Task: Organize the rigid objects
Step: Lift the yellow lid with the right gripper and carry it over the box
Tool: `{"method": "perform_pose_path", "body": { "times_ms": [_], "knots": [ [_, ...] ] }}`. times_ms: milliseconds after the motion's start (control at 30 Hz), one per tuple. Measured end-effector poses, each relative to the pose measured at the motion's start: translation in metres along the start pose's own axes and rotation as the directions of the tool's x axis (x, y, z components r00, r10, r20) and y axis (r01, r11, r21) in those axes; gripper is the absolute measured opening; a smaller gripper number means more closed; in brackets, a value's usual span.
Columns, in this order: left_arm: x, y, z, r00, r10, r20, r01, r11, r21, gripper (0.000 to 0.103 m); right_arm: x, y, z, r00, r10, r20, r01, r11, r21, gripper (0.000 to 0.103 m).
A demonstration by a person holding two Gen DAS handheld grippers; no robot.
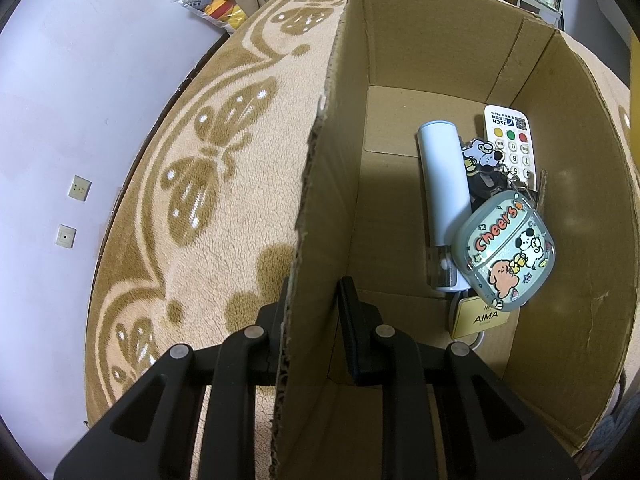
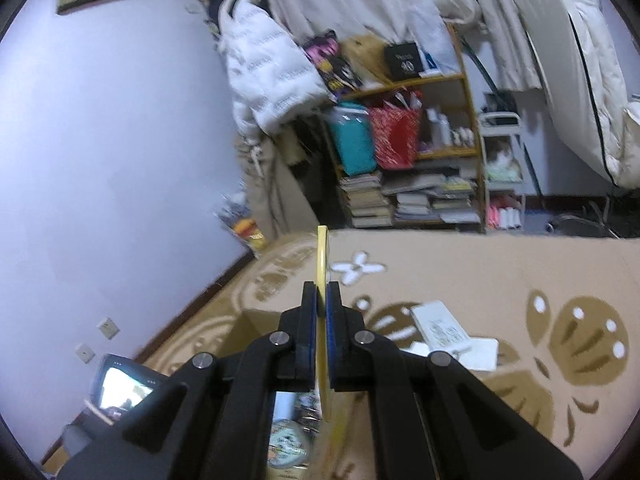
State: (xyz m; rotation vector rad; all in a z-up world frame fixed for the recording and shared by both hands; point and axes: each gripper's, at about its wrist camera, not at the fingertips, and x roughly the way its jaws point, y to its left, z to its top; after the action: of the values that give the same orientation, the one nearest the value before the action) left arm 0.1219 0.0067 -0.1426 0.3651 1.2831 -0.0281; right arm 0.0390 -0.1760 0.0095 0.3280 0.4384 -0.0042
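While the left wrist view is filled by an open cardboard box (image 1: 440, 60), its near wall is seen clamped between the fingers of the left gripper (image 1: 312, 304), one finger outside and one inside; the box is judged to be steadied this way so that it does not slide on the patterned blanket (image 1: 224, 152). At the right of the frame, on the box floor, things already gathered lie in a heap against the far corner: a white remote control (image 1: 510, 136), a pale blue tube (image 1: 442, 176), a cartoon keychain (image 1: 482, 152), an earbud case marked "Cheers" (image 1: 504, 248) and a yellow tag marked AIMA (image 1: 482, 318). The right gripper is not seen here.

In the right wrist view, the right gripper (image 2: 322, 304) is closed on a thin yellow flat object (image 2: 322, 256), held edge-on and upright at the centre of the frame, apparently so that it can be lowered into the box. What it is cannot be told from its edge. Lower right of centre, white flat items (image 2: 440, 326) not yet collected lie on the blanket, which the other view does not show.
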Motion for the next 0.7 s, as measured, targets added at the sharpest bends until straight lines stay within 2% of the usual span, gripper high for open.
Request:
{"method": "perform_pose_path", "body": {
  "times_ms": [133,400,700],
  "knots": [
    [0.000,0.000,0.000,1.000,0.001,0.000,-0.001,1.000,0.001,0.020,-0.003,0.010,-0.001,0.999,0.043,0.004,-0.043,0.999,-0.009,0.006],
    [0.000,0.000,0.000,1.000,0.001,0.000,-0.001,1.000,0.000,0.020,0.024,0.007,-0.023,0.993,0.063,-0.100,-0.061,0.998,0.017,0.006],
    [0.000,0.000,0.000,1.000,0.000,0.000,0.000,1.000,-0.001,0.020,0.049,0.005,-0.051,0.982,-0.016,-0.188,0.008,0.999,-0.044,0.006]
  ]
}}
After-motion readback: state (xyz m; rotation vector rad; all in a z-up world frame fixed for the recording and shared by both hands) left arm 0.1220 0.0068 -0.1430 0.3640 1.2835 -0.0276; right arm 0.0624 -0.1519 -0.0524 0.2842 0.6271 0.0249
